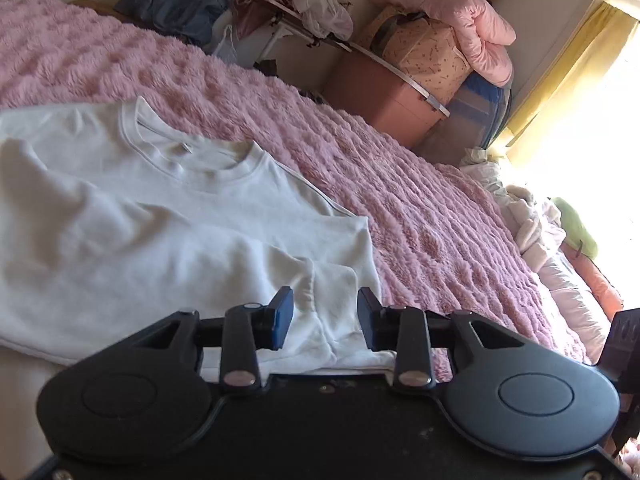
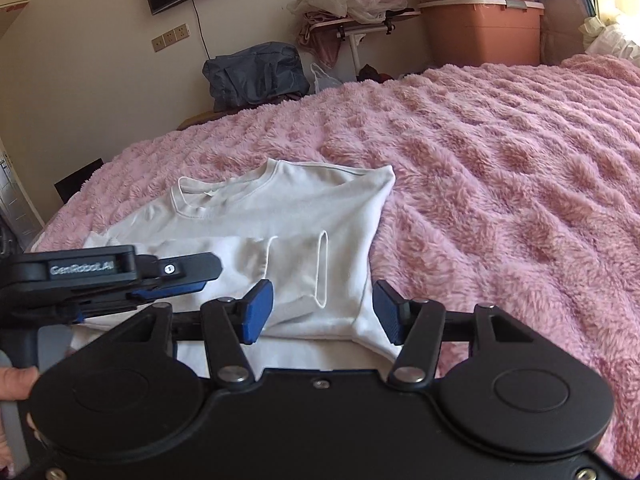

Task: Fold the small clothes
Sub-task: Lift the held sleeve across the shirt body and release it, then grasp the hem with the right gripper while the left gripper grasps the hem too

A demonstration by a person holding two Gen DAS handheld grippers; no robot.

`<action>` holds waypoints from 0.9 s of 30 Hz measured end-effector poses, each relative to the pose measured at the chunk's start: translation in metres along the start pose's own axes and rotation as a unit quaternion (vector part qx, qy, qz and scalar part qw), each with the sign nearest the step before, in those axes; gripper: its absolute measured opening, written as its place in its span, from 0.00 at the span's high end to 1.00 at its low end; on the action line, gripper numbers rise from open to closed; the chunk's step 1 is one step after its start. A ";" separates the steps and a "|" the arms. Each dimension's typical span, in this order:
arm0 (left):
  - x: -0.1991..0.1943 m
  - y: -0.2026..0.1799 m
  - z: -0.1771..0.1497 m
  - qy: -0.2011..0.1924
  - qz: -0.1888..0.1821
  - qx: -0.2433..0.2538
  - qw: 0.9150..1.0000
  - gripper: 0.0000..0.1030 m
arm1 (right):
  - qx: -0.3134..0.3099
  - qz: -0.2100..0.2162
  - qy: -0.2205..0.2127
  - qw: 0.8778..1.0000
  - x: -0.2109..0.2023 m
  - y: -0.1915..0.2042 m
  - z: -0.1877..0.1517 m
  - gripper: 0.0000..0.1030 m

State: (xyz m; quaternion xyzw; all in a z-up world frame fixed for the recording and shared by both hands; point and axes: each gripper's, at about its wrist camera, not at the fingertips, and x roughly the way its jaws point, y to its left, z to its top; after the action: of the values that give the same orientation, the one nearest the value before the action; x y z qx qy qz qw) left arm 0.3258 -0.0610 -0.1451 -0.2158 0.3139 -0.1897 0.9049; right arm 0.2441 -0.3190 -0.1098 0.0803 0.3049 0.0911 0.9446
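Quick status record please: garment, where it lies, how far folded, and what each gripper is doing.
garment: white sweatshirt
surface: pink fluffy blanket on the bed
fold state: both sleeves folded in across the body, cuffs near the middle; body not yet folded
left gripper: fingers apart over the sleeve cuff, not clamping cloth
right gripper: fingers apart above the lower hem, nothing gripped
collar: faces away from both cameras
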 end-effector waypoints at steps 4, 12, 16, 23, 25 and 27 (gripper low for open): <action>-0.049 0.029 0.011 -0.034 0.072 0.044 0.996 0.65 | -0.029 0.017 -0.003 0.999 0.038 0.012 0.019 0.52; -0.103 0.087 -0.006 -0.017 0.216 0.133 0.967 0.65 | -0.033 -0.028 0.057 0.997 0.096 0.020 0.029 0.63; -0.113 0.114 -0.016 -0.014 0.250 0.119 0.961 0.65 | -0.027 -0.035 0.082 0.996 0.109 0.019 0.028 0.63; -0.102 0.137 -0.017 -0.012 0.291 0.122 0.949 0.60 | -0.002 -0.029 0.095 0.995 0.114 0.020 0.031 0.90; -0.101 0.139 -0.020 -0.004 0.294 0.130 0.947 0.59 | 0.006 -0.027 0.088 0.996 0.111 0.020 0.032 0.91; -0.100 0.138 -0.022 -0.002 0.298 0.144 0.944 0.58 | 0.009 -0.025 0.084 0.996 0.108 0.020 0.033 0.91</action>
State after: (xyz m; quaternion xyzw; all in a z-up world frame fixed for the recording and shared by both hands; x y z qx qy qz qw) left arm 0.2675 0.0961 -0.1824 0.0202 0.3318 0.0460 0.9420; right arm 0.3473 -0.2790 -0.1403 0.0728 0.3855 0.0710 0.9171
